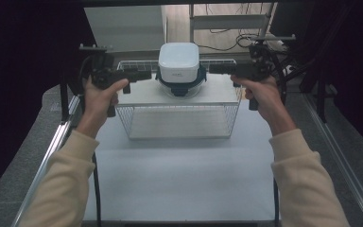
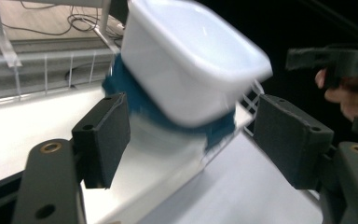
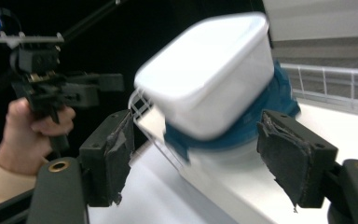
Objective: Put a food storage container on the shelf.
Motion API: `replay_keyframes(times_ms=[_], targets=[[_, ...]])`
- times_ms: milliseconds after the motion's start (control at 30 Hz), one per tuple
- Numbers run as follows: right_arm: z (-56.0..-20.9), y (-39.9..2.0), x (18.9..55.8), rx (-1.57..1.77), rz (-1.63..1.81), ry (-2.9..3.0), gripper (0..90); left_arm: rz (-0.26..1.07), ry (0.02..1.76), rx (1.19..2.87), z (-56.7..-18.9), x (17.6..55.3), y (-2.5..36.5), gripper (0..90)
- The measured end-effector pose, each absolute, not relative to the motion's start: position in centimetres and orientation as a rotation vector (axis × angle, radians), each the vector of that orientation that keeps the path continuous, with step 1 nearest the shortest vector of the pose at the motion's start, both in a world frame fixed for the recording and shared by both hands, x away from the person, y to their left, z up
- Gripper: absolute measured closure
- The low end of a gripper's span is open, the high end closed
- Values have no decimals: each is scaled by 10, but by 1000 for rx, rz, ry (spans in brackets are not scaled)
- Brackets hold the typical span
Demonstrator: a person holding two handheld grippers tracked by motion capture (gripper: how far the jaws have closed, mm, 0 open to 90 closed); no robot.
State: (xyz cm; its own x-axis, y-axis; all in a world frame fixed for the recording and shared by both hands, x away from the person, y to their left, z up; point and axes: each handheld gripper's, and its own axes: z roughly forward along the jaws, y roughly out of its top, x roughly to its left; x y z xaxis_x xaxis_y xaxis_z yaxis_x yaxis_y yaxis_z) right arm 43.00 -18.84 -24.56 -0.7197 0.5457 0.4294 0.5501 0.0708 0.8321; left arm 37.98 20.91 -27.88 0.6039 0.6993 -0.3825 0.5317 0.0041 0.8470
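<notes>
A white plastic tub (image 1: 178,60) stands upside down on its blue lid (image 1: 181,87) on top of a white wire rack (image 1: 217,97). My left gripper (image 1: 146,74) is held level just left of the tub, jaws open and apart from it. My right gripper (image 1: 213,69) faces it from the right, also open. In the left gripper view the tub (image 2: 191,60) and lid (image 2: 121,88) sit beyond the open left gripper (image 2: 193,140). The right gripper view shows the tub (image 3: 209,74) and lid (image 3: 272,105) beyond the open right gripper (image 3: 200,156), whose pads (image 3: 289,156) are frayed.
The rack stands at the back middle of a white table (image 1: 179,179). Metal rails (image 1: 47,156) run along both table sides. Dark curtains hang left and right, and cables (image 1: 246,40) lie on the floor behind.
</notes>
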Motion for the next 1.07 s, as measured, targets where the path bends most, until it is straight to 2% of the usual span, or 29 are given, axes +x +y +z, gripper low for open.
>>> replay_keyframes(times_ms=[167,367,567,767,1067], targets=[[-273,-203,390,-1138,-1780,-2459,230,218,1036,1686,-309,340,214,228],[-332,-222,342,-1157,-1740,-2602,216,259,1028,1720,-359,292,212,218],[-386,-231,314,-1164,-1656,-2675,213,240,1061,1781,-403,269,209,209],[-410,-235,307,-1206,-1618,-2639,213,216,1094,1828,-426,266,206,210],[-414,-234,301,-1202,-1639,-2656,206,232,1109,1811,-428,266,208,208]])
